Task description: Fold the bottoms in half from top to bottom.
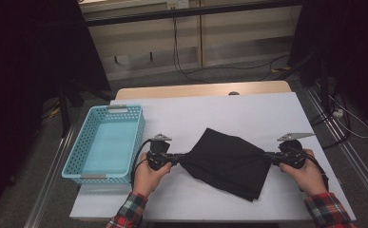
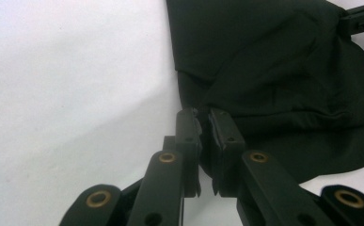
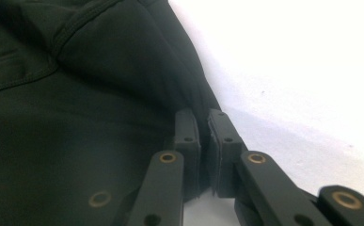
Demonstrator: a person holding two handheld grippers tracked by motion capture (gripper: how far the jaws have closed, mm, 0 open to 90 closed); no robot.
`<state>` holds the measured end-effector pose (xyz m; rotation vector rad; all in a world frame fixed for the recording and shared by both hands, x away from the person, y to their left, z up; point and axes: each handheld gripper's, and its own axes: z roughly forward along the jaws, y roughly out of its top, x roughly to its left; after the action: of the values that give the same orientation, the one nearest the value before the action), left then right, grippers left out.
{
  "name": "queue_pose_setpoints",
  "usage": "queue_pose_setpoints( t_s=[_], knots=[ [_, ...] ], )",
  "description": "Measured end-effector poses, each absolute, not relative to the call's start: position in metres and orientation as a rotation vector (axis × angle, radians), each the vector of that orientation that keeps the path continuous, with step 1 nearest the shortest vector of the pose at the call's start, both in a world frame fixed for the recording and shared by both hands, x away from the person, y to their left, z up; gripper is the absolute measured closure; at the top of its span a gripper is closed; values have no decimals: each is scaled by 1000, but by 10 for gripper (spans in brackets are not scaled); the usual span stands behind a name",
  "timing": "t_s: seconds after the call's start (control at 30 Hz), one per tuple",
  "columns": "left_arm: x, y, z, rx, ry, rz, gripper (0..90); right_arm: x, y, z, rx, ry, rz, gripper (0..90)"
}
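While our left gripper (image 1: 181, 158) pinches the black cloth (image 1: 227, 160) at its left corner and our right gripper (image 1: 267, 157) clamps its right corner, we see that cloth lying on the white table (image 1: 248, 111), just right of the blue basket (image 1: 105, 142).

Blue basket sitting on the white surface
The blue basket (image 1: 104, 145) is resting at the left edge of the surface (image 1: 248, 111), open side up.
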<state>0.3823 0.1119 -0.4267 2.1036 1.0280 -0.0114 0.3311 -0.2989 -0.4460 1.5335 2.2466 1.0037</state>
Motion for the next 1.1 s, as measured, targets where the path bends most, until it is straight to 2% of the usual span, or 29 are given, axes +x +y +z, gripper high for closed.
queue_pose_setpoints(
  t_s=[0.03,0.13,0.2,0.23,0.27,0.4,0.47,0.5,0.6,0.77,0.83,0.9,0.97,1.03,1.1],
  knots=[
    [382,112,-426,2111,1020,-9,825,331,-299,-446,1535,2243,1006,834],
    [384,109,-419,2100,994,49,712,332,-299,-446,1531,2243,1006,833],
    [386,106,-414,2092,964,49,698,332,-298,-446,1528,2246,1003,832],
    [387,102,-413,2084,948,73,659,332,-298,-447,1524,2245,1005,832],
    [388,99,-412,2087,939,77,601,332,-298,-447,1526,2244,1004,832],
    [397,87,-423,2088,954,51,509,332,-298,-447,1535,2240,1005,831],
    [397,85,-428,2102,963,33,574,332,-298,-447,1535,2238,1004,831],
    [396,81,-435,2149,954,-23,667,331,-298,-446,1538,2237,1003,831],
    [390,81,-435,2168,942,-63,812,331,-299,-447,1543,2230,1009,831],
    [384,90,-431,2160,953,-64,821,330,-299,-447,1537,2226,1009,830],
    [382,96,-432,2160,973,-25,742,330,-298,-447,1525,2227,1010,820],
    [383,100,-431,2148,992,7,625,330,-298,-447,1512,2223,1006,792],
    [383,103,-430,2135,1000,24,603,330,-298,-447,1502,2225,997,777],
    [383,104,-431,2136,1019,34,468,329,-297,-446,1496,2223,1013,745],
    [382,104,-434,2128,1041,5,398,328,-296,-444,1490,2224,1014,696]
  ],
)
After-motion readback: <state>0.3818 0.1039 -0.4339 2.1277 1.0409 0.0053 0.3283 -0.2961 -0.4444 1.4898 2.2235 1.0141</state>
